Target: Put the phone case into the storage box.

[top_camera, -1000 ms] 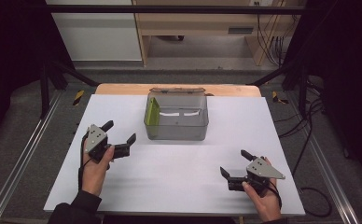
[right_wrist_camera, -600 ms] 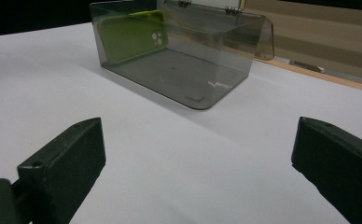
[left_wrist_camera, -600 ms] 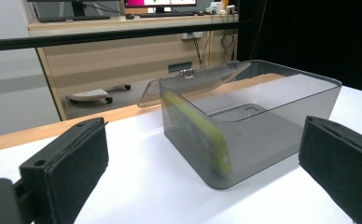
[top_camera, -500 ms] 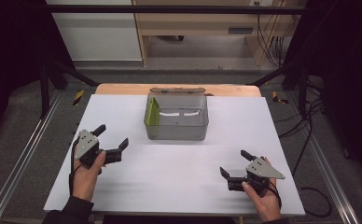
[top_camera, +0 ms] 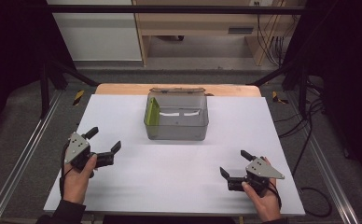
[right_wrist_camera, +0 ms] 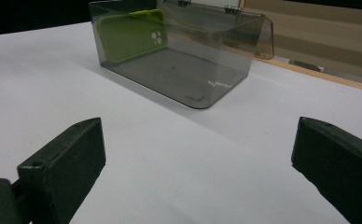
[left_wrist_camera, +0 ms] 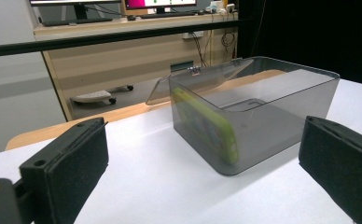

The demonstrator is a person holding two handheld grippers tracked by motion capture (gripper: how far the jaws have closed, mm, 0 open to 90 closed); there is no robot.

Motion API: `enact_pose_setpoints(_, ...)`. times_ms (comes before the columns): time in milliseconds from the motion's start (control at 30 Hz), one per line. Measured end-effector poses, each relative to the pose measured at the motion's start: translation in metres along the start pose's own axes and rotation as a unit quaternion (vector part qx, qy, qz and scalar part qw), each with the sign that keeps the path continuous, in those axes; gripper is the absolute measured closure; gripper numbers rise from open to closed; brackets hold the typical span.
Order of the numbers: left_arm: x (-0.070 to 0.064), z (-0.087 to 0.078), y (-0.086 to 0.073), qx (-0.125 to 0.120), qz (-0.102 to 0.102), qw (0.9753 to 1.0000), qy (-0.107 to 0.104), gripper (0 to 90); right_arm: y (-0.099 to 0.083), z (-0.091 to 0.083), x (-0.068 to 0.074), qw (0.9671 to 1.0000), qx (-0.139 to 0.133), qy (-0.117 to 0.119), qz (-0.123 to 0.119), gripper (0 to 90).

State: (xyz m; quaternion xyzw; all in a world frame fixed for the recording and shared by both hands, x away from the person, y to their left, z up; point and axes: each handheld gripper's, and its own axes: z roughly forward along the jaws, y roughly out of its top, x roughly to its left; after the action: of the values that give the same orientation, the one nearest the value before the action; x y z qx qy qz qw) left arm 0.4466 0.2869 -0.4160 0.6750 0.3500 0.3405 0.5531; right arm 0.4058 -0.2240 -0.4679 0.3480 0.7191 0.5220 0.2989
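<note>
Your left gripper (top_camera: 105,143) sits over the near-left part of the white tabletop (top_camera: 179,172), held in your left hand (top_camera: 79,175), and its two black jaws stand wide apart with nothing between them; in the left gripper view the padded jaws frame bare table on either side. Your right gripper (top_camera: 235,164) rests toward the near-right corner in your right hand (top_camera: 263,203), its jaws likewise spread and empty. The two grippers are well apart from each other and from the box. The smoky grey translucent plastic box (top_camera: 177,119) stands at the centre of the table, toward the far edge, with its hinged lid (top_camera: 177,90) swung back and open behind it, over the strip of light wooden board (top_camera: 123,88) that shows beyond the white surface. Inside the box, a lime-green phone case (top_camera: 152,112) stands on its edge against the left wall; the right gripper view shows its camera cut-out (right_wrist_camera: 158,37) through the tinted wall. Something pale lies across the far part of the box floor, but you cannot tell what it is.
</note>
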Motion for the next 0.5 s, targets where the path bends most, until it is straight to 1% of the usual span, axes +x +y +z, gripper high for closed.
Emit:
enact_pose_setpoints(200, 0.0017, -0.0052, -0.0007, -0.003, -0.001, 1.0, 0.0, 1.1, -0.0001, 0.0001, 0.0, 1.0, 0.0, 0.0, -0.001, 3.1)
enact_pose_setpoints(267, 0.0013, -0.0062, -0.0009, -0.002, 0.003, 1.0, -0.001, 1.2, -0.0001, 0.0001, 0.0, 1.0, 0.0, 0.0, -0.001, 3.1)
enact_pose_setpoints(500, -0.0044, -0.0105, -0.0046, -0.002, 0.01, 0.9999, -0.005, 1.1, 0.0, -0.0001, -0.0001, 1.0, 0.0, -0.001, 0.0, 3.1)
